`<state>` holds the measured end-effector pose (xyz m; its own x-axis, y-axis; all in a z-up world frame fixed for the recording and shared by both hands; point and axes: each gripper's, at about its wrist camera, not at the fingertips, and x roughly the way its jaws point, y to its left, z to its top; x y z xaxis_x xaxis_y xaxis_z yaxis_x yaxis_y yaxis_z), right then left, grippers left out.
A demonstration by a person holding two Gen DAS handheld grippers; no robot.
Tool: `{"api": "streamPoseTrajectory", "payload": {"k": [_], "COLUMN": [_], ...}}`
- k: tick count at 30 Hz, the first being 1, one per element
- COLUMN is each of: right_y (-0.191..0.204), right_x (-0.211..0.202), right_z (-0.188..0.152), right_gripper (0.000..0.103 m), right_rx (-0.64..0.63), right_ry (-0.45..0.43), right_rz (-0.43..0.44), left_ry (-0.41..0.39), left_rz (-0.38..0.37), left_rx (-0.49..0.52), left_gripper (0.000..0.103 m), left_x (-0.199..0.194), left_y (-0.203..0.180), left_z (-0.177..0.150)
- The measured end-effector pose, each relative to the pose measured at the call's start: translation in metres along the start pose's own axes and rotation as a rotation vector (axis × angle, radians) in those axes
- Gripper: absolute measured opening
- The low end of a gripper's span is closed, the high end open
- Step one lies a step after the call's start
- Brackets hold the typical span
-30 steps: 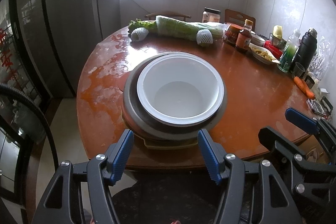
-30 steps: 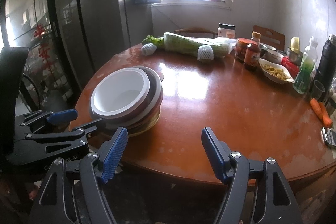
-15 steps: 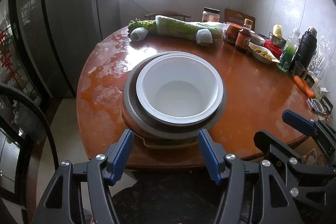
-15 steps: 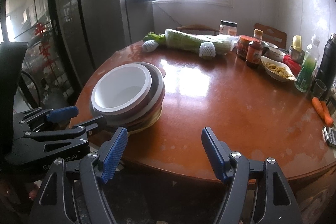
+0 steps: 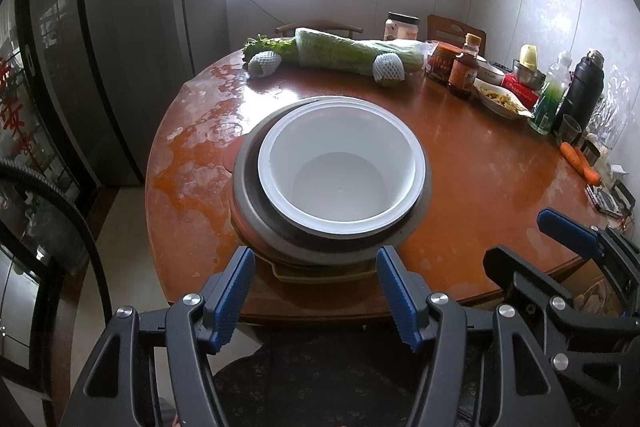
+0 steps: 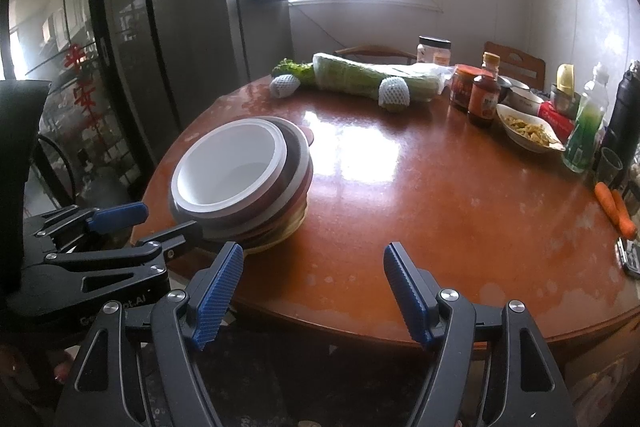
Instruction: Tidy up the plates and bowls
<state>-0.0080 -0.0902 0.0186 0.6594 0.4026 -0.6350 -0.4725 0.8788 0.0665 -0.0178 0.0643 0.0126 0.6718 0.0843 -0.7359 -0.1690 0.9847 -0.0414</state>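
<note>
Hovering unchanged at the table [image 5: 480,179] edge, the left gripper [image 5: 316,291] stays spread wide before the stacked white bowl [image 5: 340,163] (nothing gripped); the right gripper [image 6: 312,291], equally released, drifts slightly leftward.

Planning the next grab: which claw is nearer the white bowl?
Left. The left claw sits open right before the white bowl and its stack; the right claw is open off to the stack's right.
</note>
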Motion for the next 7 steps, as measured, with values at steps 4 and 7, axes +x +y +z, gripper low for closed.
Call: {"api": "streamPoseTrajectory", "payload": {"k": [4, 7], "right_y": [-0.0004, -0.0008], "right_x": [0.0003, 0.0023], "right_z": [-0.0006, -0.0009], "right_gripper": [0.074, 0.074], "right_rx": [0.004, 0.008], "right_ry": [0.000, 0.003], "right_rz": [0.001, 0.004], "left_ry": [0.004, 0.009], "left_rz": [0.006, 0.012], "left_rx": [0.001, 0.001], "left_gripper": [0.063, 0.063], "left_x": [0.0032, 0.0062], "left_y": [-0.0001, 0.0009], "left_z": [-0.0008, -0.0008]}}
